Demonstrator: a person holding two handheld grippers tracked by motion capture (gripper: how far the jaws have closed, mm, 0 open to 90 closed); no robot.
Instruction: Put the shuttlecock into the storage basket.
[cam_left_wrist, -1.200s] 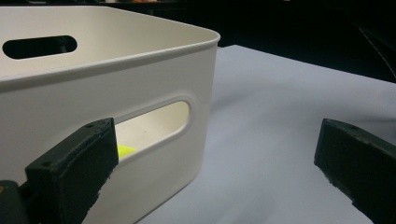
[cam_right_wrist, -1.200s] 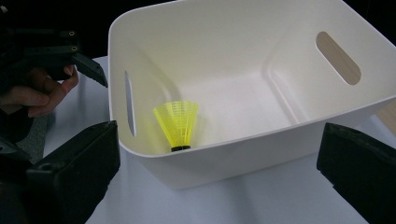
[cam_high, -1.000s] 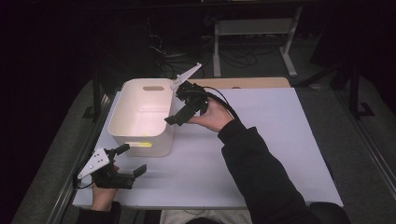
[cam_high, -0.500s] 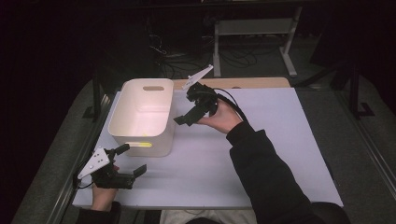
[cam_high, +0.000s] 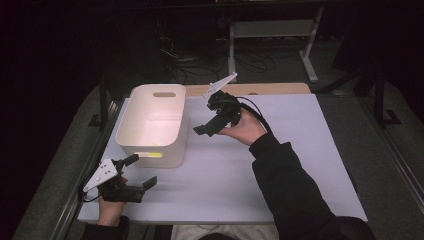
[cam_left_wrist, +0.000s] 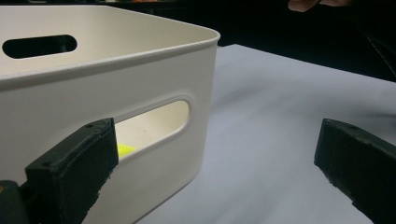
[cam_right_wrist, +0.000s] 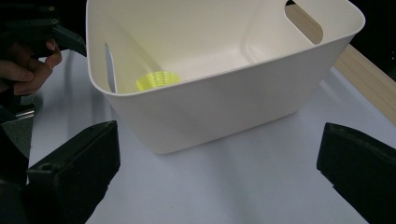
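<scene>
Bin on the white table held a small yellow object; right gripper beside it and left gripper near its front were both wide open and empty, suggesting placement was complete.

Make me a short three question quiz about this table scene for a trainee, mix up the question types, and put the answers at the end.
1. True or false: the yellow object lies inside the white bin.
2. Multiple choice: How do the jaws of the right hand-held gripper stand? A) shut on the bin's rim B) open and holding nothing C) shut on the yellow object
3. Fill in: the left hand-held gripper sits near the table's front-left corner, facing the bin's slotted ______ on its near wall.

Key
1. True: it rests on the bin's floor, seen from the right gripper view.
2. B
3. handle
</scene>
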